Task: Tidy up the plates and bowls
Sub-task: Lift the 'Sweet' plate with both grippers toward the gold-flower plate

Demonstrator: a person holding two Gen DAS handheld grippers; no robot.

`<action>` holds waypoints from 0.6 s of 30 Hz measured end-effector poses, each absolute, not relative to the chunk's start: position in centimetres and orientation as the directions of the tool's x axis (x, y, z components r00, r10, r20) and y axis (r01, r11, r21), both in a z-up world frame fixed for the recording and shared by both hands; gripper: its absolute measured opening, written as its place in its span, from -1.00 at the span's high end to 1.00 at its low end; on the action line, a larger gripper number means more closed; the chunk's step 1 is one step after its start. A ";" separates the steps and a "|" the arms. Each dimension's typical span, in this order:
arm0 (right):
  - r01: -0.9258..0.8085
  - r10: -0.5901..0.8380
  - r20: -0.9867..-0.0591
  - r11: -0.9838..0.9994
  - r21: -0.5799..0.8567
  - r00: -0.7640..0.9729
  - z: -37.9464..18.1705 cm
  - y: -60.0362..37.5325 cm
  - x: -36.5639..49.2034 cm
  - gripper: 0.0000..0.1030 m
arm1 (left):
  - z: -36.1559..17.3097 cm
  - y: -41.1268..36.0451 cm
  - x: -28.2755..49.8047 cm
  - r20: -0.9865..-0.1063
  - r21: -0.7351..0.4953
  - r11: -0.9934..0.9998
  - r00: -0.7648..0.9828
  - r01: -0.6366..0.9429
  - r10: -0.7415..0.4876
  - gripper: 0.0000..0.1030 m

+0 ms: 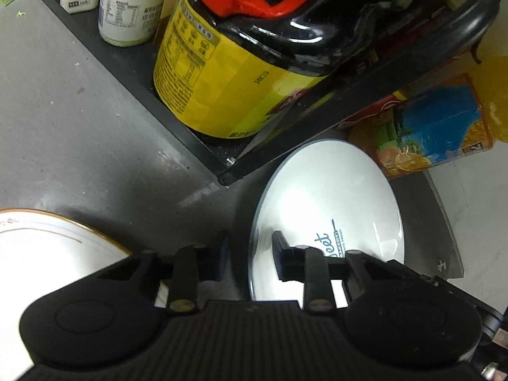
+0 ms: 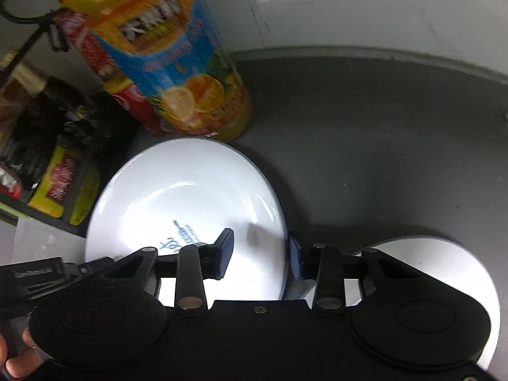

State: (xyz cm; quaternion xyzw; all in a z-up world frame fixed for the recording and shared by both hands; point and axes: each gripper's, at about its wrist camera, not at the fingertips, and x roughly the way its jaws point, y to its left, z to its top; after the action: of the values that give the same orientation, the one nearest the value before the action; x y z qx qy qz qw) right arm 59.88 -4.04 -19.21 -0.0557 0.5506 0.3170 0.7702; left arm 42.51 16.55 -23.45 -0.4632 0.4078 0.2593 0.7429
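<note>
A white plate with blue lettering (image 1: 330, 203) lies on the grey counter; it also shows in the right wrist view (image 2: 190, 190). My left gripper (image 1: 249, 255) is open, its jaws straddling the plate's left rim. My right gripper (image 2: 260, 254) is open, its jaws straddling the plate's right rim. A gold-rimmed white plate (image 1: 44, 244) lies at the left. Another white dish (image 2: 444, 260) lies under my right gripper at the lower right.
A black shelf (image 1: 177, 133) holds a yellow-labelled jar (image 1: 222, 89) and white bottles (image 1: 130, 9). An orange juice bottle (image 2: 177, 73) stands just behind the lettered plate, with a red bottle (image 2: 104, 63) beside it. The counter's edge (image 2: 381, 52) runs behind.
</note>
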 end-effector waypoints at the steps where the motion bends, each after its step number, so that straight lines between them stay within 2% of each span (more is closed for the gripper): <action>1: -0.541 0.421 -0.888 0.798 0.264 0.187 -19.5 -4.0 60.0 0.43 | -23.3 16.6 42.6 -0.842 -0.482 0.437 0.539 -0.759 0.008 0.56; 4: -0.542 0.426 -0.887 0.795 0.271 0.180 -20.0 -4.1 59.8 0.53 | -24.0 16.6 43.0 -0.839 -0.506 0.413 0.544 -0.757 -0.031 0.74; 7: -0.535 0.430 -0.884 0.798 0.278 0.181 -20.0 -4.3 59.6 0.56 | -24.0 16.5 43.1 -0.836 -0.507 0.415 0.549 -0.755 -0.023 0.76; 14: -0.511 0.458 -0.866 0.803 0.306 0.202 -18.3 -5.7 58.7 0.78 | -23.6 17.0 42.7 -0.836 -0.513 0.427 0.546 -0.745 -0.053 0.79; 18: -0.502 0.478 -0.855 0.800 0.330 0.200 -17.4 -6.6 57.5 0.81 | -23.1 17.2 42.2 -0.827 -0.528 0.437 0.558 -0.728 -0.068 0.79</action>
State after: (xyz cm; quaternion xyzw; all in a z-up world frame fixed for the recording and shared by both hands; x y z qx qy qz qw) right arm 57.50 -6.63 -17.36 -0.0108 0.5478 0.3164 0.7744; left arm 42.21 17.18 -23.06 -0.4812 0.4136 0.2232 0.7400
